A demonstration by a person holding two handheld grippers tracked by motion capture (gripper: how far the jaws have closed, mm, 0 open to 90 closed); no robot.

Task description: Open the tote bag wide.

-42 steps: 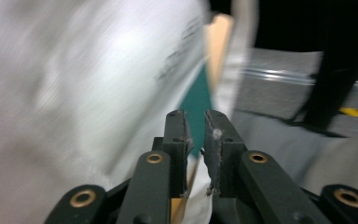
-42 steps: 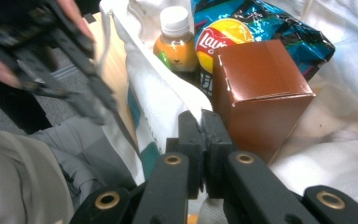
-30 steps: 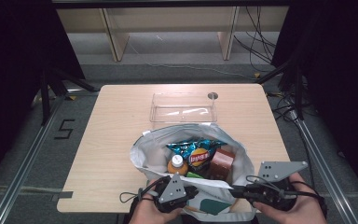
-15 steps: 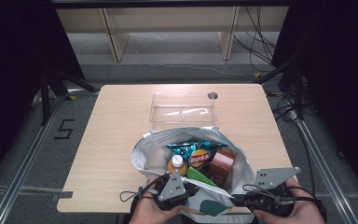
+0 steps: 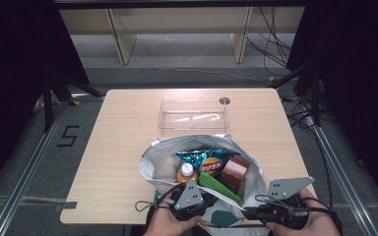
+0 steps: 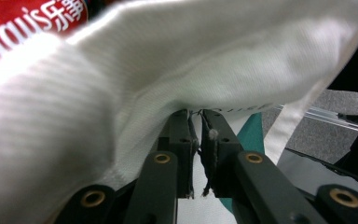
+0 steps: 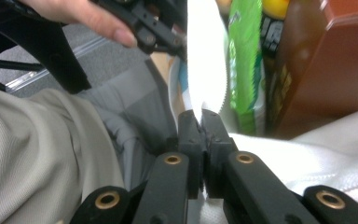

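high view: clear tray point(image 5: 194, 113) | left gripper view: hand-held gripper point(image 6: 198, 122) pinching bag point(image 6: 121, 84)

light: bright tabletop, dark surround | glare: white cloth | blur: close-ups

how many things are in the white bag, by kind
chip bag: 1
orange drink bottle: 1
brown box: 1
green packet: 1
total showing in the white bag: 4
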